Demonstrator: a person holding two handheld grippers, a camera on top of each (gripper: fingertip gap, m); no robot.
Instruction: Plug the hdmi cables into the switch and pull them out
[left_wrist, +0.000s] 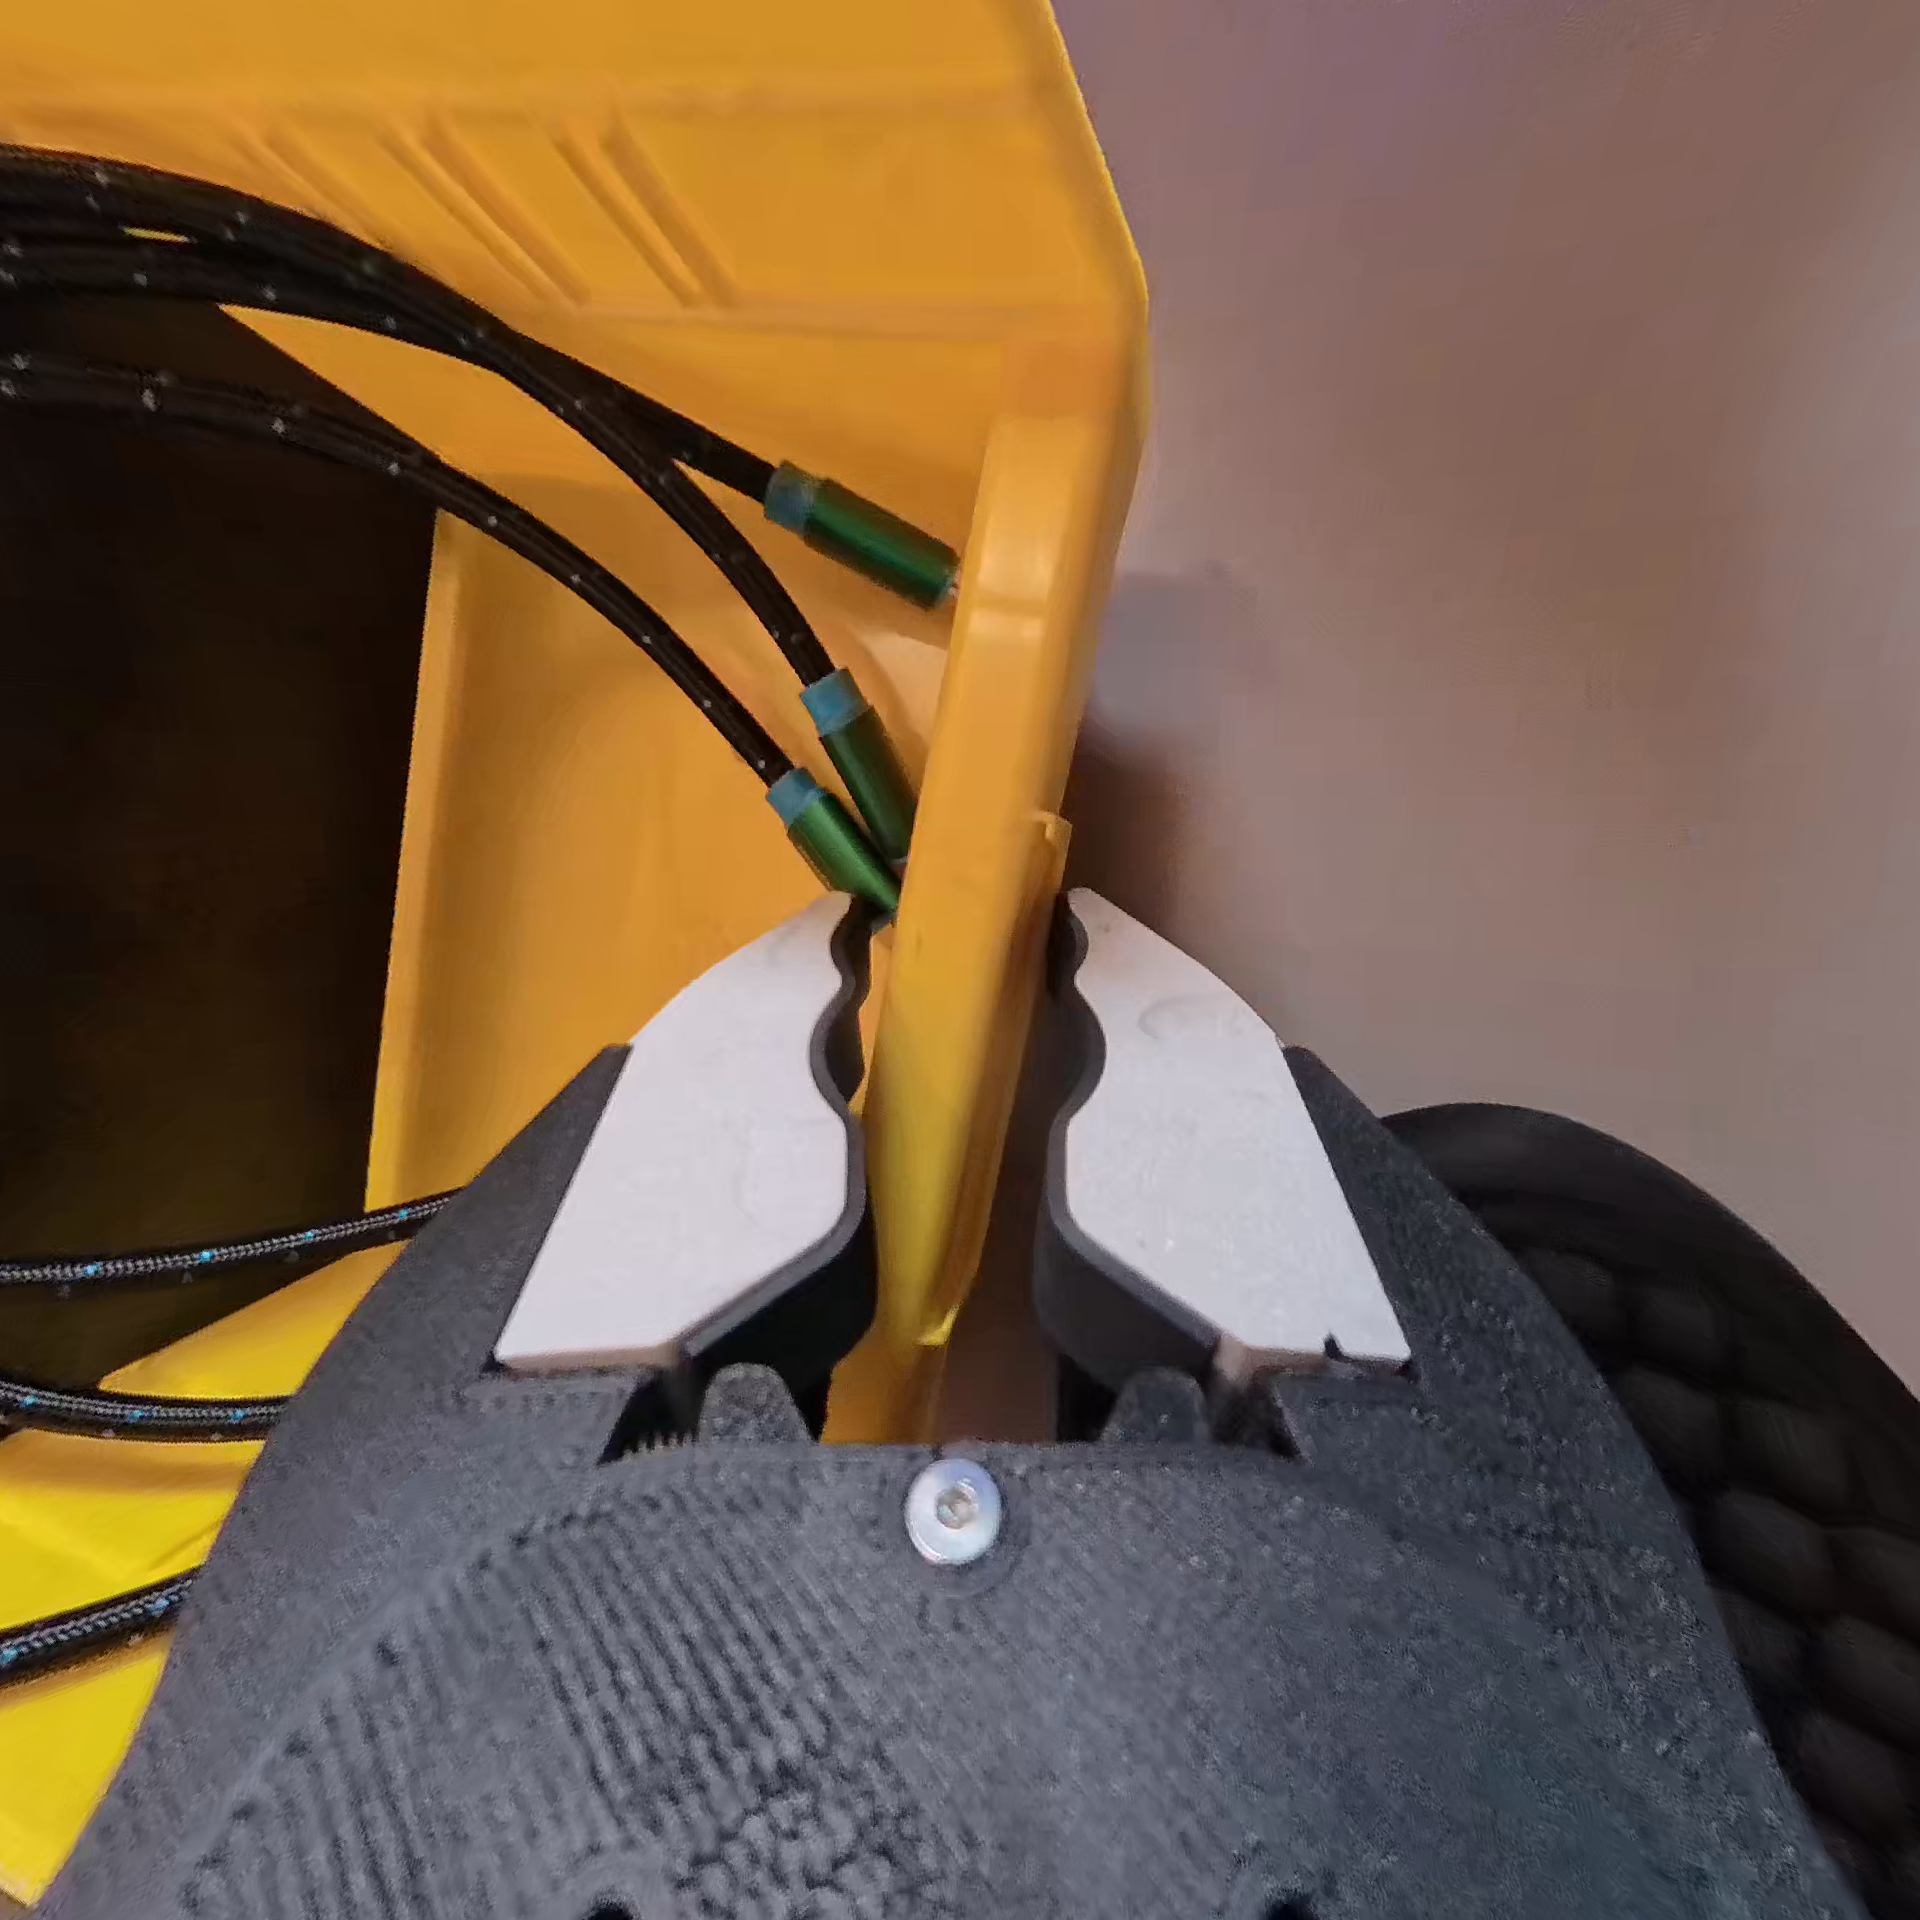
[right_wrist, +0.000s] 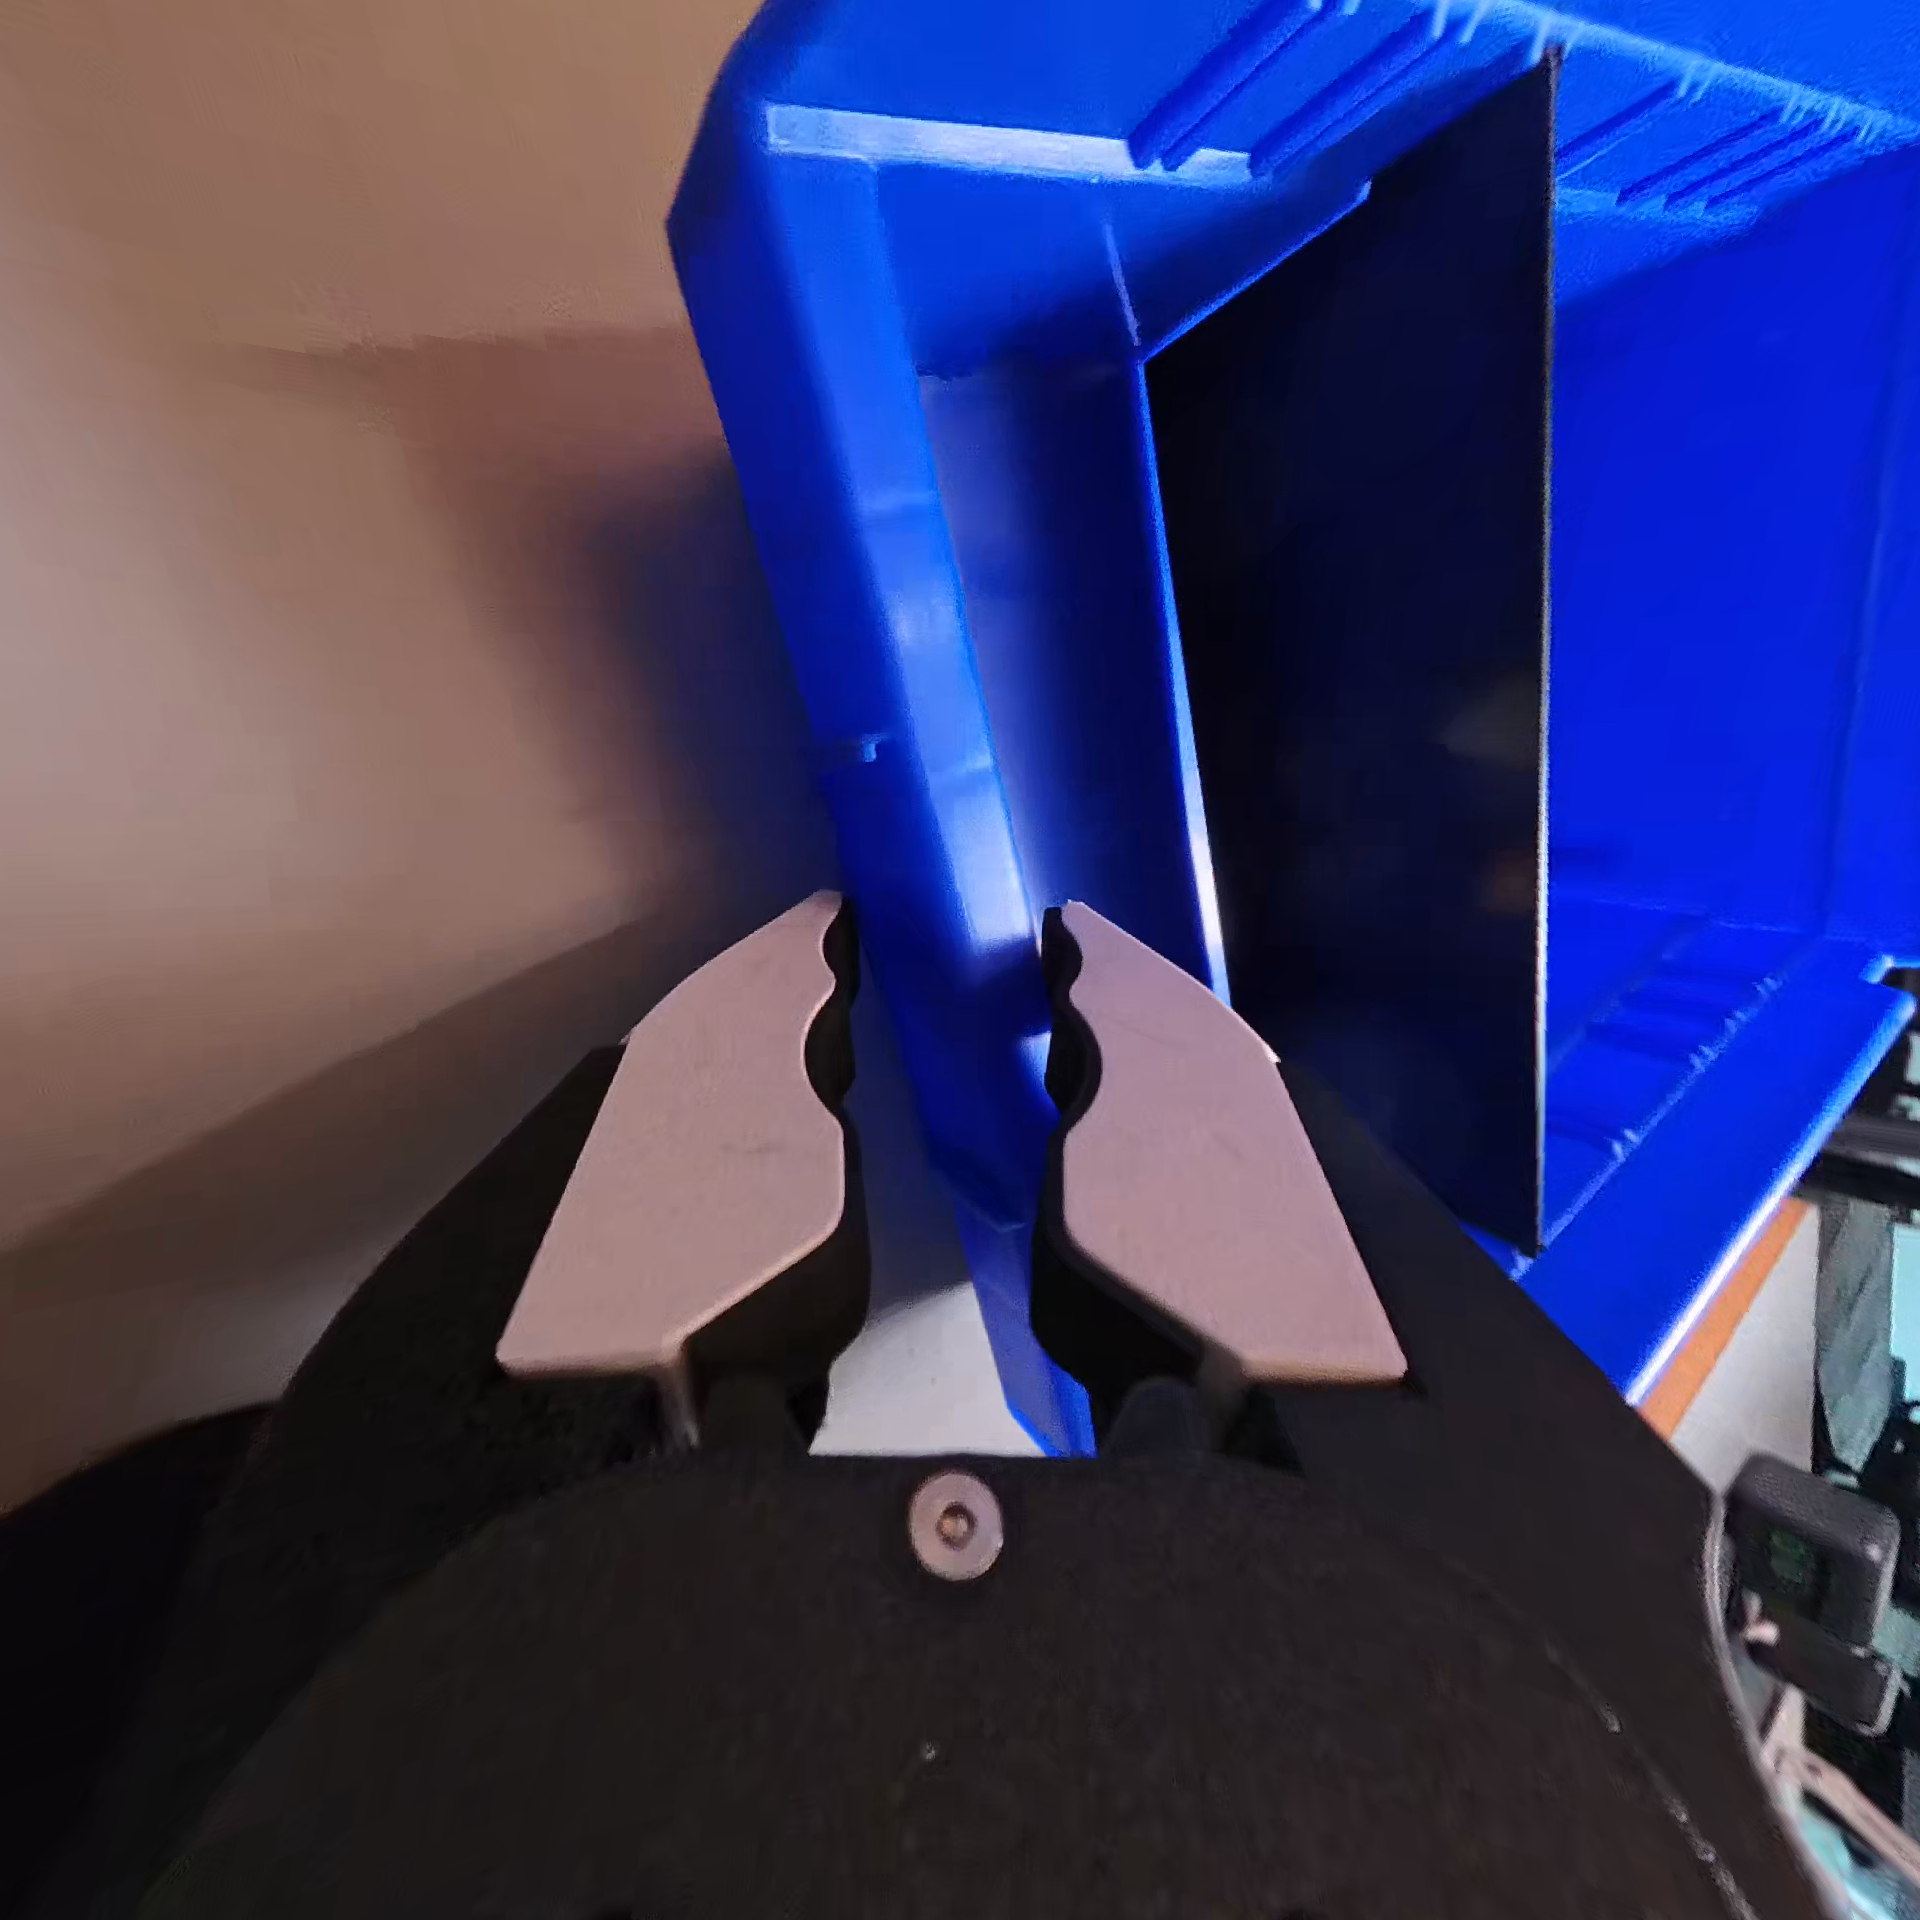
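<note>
Left hand-held gripper (left_wrist: 961, 920): its two fingers are set on either side of the rim of a yellow bin (left_wrist: 1023, 665), one inside the wall and one outside; the rim is clamped between the jaws.
Yellow bin: seen close up, with its ribbed wall at the top of the left wrist view and a dark opening at the left.
HDMI cables (left_wrist: 582, 416): black braided leads with green metal plug shells (left_wrist: 862, 532) are lying inside the yellow bin; three plug ends are seen near the gripped wall, the lowest just beside the inner fingertip.
Switch: not made out in either view.
Right hand-held gripper (right_wrist: 951, 920): the wall of a blue bin (right_wrist: 831, 499) is straddled by its fingers, one each side; the wall is held between the jaws.
Blue bin: a dark flat panel (right_wrist: 1371, 675) is standing upright inside it.
Background: a plain beige surface (left_wrist: 1507, 468) is seen behind both bins; a dark braided sleeve (left_wrist: 1704, 1403) is seen at the lower right of the left wrist view.
</note>
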